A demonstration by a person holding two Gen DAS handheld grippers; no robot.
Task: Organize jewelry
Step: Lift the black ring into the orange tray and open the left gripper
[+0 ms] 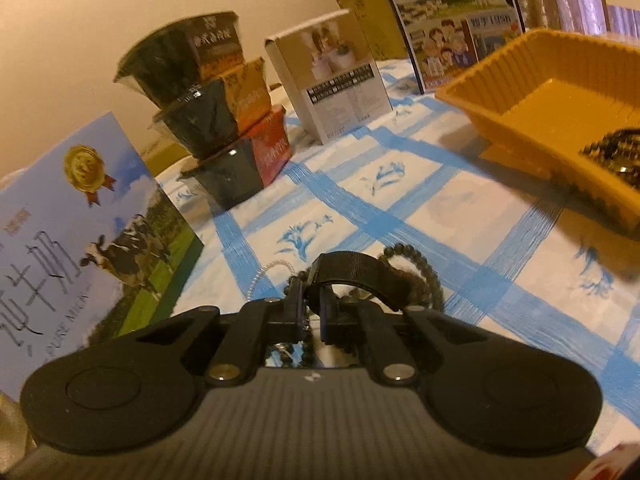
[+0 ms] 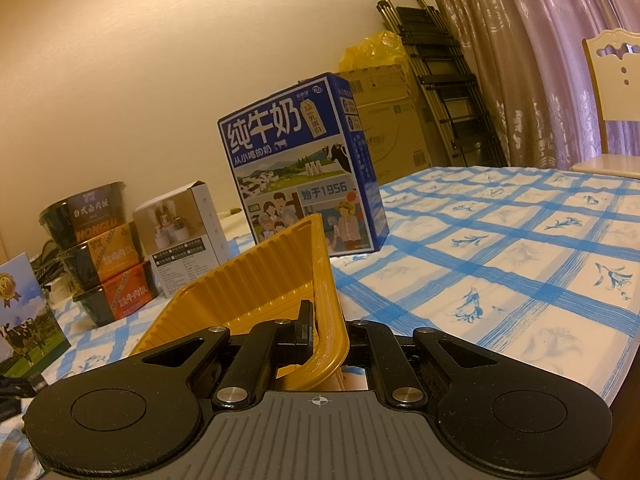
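In the left wrist view my left gripper is shut on a black strap band, low over the blue-checked tablecloth. A dark beaded bracelet and a thin clear chain lie just beyond and under the fingers. The yellow ribbed tray sits at the right, tilted, with dark beaded jewelry in its near corner. In the right wrist view my right gripper is shut on the tray's near rim. The tray's inside is mostly hidden there.
A stack of three dark food bowls, a grey carton, a blue milk box and a cow-print milk carton line the table's far and left side. A chair and a folded ladder stand beyond the table.
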